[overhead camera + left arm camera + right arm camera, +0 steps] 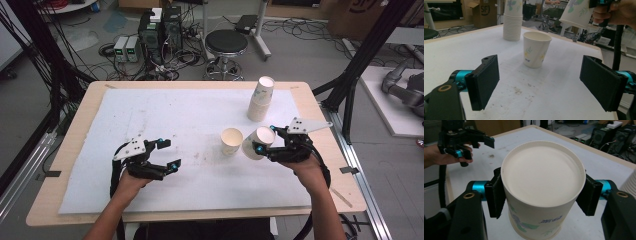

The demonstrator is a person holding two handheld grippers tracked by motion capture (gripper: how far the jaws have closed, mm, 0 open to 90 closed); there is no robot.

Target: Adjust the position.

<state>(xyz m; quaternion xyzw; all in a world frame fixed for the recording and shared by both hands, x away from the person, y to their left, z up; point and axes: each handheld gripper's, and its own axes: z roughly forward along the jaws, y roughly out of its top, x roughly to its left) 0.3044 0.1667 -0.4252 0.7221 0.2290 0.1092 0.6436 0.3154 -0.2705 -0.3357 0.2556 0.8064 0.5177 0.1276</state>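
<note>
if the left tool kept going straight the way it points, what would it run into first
Most likely the single upright paper cup standing ahead between the open jaws of the left tool. The stack of cups stands farther back and a bit left, though depth is hard to judge.

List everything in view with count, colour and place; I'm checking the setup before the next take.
Held cup: one, white, floral print, between the right gripper's jaws.
Standing cup: one, white, upright mid-table, beside the held cup.
Cup stack: one, white, far right of the table.
Mat: one, white, stained, covering the table.
Table: one, light wood.
Stool: one, black, beyond the table.
Left gripper: black, open, empty, near left.
Right gripper: black, near right.
</note>
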